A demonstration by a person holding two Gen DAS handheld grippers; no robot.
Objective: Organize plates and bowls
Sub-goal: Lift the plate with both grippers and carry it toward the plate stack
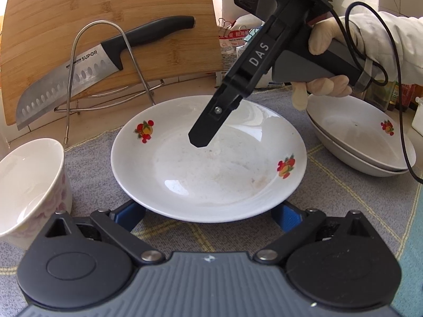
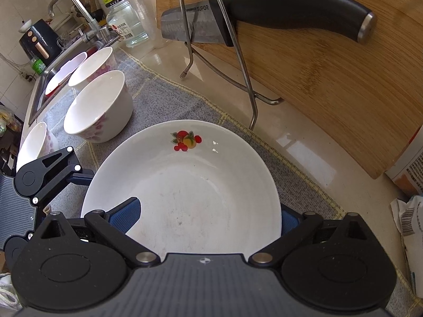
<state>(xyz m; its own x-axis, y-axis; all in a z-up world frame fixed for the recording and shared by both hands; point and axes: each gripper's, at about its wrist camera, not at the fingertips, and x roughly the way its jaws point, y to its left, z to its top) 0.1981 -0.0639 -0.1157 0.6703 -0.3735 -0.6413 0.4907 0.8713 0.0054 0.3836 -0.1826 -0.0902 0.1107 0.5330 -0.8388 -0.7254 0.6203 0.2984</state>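
Item: your white plate (image 1: 208,158) with fruit decals lies flat on the grey cloth mat (image 1: 330,185), in the middle of the counter.

Right gripper (image 1: 199,141): it comes down steeply over the plate's centre; in its own view one blue finger (image 2: 127,215) lies inside the rim and the other sits outside the right edge, so the jaws stand apart, straddling the rim. "DAS" is printed in white on its body. A gloved hand (image 1: 325,60) holds its handle.

Left gripper (image 1: 208,215): its blue fingers sit spread at the plate's near edge, one on each side, partly tucked under the rim. You cannot tell whether they touch it.

Neighbours, outward:
- Two stacked plates (image 1: 362,142) with the same decal, just right of your plate, on the mat.
- A white bowl (image 1: 29,185) with pink flowers, close on the left; the right wrist view shows more such bowls (image 2: 99,108) in a row toward the sink (image 2: 63,76).
- A wire rack (image 1: 105,63) behind the plate, holding a black-handled knife (image 1: 79,74) marked "SUPOR", blade angled down to the left.
- A bamboo cutting board (image 1: 119,8) leaning upright behind the rack.
- Printed packets (image 1: 232,47) right of the board; the text is too small to read.
- A tap (image 2: 76,8), a glass jar (image 2: 127,23) with a label, and a dark appliance (image 2: 39,42) far left, by the sink.
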